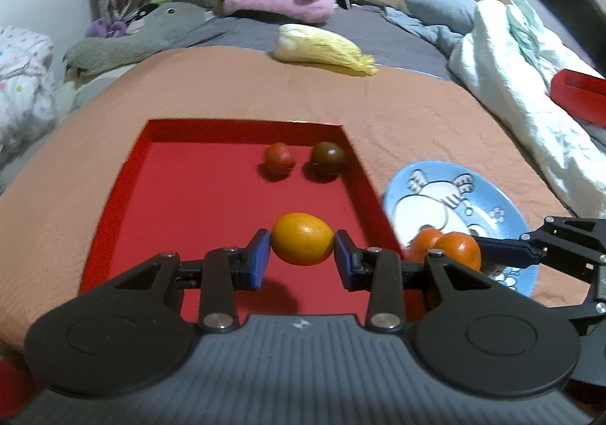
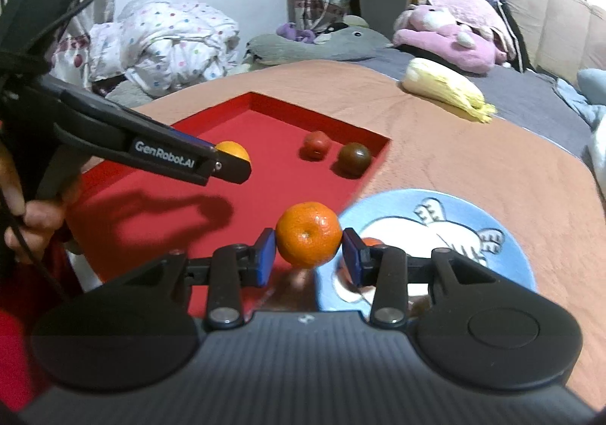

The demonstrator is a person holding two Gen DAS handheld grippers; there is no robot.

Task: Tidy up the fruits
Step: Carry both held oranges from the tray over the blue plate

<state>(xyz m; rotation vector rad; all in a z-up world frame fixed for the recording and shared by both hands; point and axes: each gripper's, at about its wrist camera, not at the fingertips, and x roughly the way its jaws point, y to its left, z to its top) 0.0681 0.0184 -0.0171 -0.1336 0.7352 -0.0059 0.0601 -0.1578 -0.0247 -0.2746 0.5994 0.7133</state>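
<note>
My left gripper [image 1: 302, 257] is shut on a yellow-orange oval fruit [image 1: 302, 238] and holds it above the red tray [image 1: 125, 175]. That fruit also shows in the right wrist view [image 2: 231, 150], half hidden by the left gripper. My right gripper [image 2: 308, 254] is shut on a tangerine [image 2: 308, 233] above the tray's right edge, beside the blue plate [image 2: 503, 258]. A second tangerine [image 2: 369, 242] lies on the plate, mostly hidden. A red tomato [image 1: 279, 156] and a dark tomato [image 1: 328, 156] sit at the tray's far right.
The tray and the blue plate [image 1: 503, 213] rest on a round salmon-coloured table [image 1: 227, 84]. A toy cabbage [image 1: 322, 48] lies at its far edge. A bed with plush toys and blankets is behind. A red box [image 1: 579, 95] is at the far right.
</note>
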